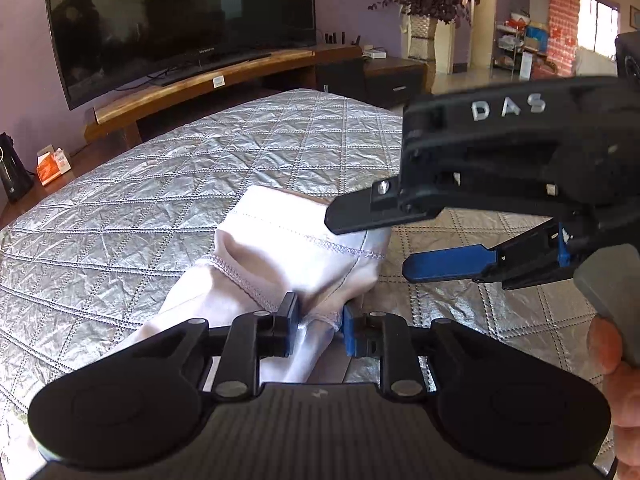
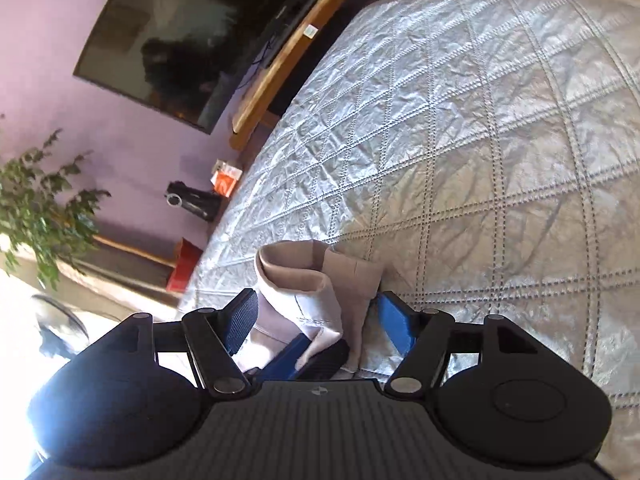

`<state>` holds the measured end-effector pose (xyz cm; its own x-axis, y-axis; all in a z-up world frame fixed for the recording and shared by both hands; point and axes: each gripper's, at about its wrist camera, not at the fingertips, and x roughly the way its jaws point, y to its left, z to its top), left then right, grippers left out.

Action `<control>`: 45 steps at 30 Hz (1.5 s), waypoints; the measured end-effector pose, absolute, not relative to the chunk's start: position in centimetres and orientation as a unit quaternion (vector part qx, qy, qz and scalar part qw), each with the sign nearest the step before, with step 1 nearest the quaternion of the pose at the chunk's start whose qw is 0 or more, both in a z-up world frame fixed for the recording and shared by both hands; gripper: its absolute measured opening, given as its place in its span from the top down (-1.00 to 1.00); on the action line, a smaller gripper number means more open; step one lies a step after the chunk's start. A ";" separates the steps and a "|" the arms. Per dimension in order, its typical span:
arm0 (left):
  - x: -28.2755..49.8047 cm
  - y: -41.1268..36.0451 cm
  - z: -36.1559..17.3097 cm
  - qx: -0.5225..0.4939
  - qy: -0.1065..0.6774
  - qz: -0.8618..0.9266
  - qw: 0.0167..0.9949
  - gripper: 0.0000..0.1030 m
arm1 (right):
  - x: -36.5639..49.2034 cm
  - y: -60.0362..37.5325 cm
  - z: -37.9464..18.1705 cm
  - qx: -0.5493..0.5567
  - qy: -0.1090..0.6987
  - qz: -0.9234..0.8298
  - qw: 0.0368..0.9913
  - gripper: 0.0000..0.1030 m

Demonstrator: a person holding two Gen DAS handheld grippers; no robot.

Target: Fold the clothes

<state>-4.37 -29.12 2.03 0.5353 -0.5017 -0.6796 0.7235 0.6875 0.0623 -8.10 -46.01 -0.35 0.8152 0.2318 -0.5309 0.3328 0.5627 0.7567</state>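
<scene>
Left wrist view: left claw pinched on a hemmed edge of the garment, fingers nearly together with cloth between them.
Garment: pale, shiny, bunched and partly doubled over; lies on the silver quilt, on the near side of it from the TV. One end lifted off the quilt by the left claw.
Right claw: wide, holding nothing; black finger over the garment's right end, blue finger below and beside it. Looks lined up to take that end.
Right wrist view: right claw straddles a rolled cloth edge; cloth sits between the fingers but neither presses on it. Left claw's fingers show low in the gap.
Why held so: my read, one claw anchors the hem taut so the other can get a clean second grip.
Stage: could be gathering for a fold or adjusting one already made; can't tell which.
Risk: slippery fabric, thin pinch may slide out.
</scene>
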 end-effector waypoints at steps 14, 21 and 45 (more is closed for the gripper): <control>-3.5 -29.4 2.1 0.153 0.330 -0.321 0.874 0.58 | -6.4 -45.4 -1.1 0.393 0.278 -0.035 0.876 -0.48; -3.8 -29.8 1.9 0.167 0.327 -0.323 0.872 0.54 | -5.8 -44.7 -1.1 0.374 0.289 -0.036 0.880 0.01; -8.9 -13.3 3.9 -0.091 0.450 -0.262 0.849 0.35 | -11.2 -41.6 4.4 0.451 0.190 0.008 0.872 0.71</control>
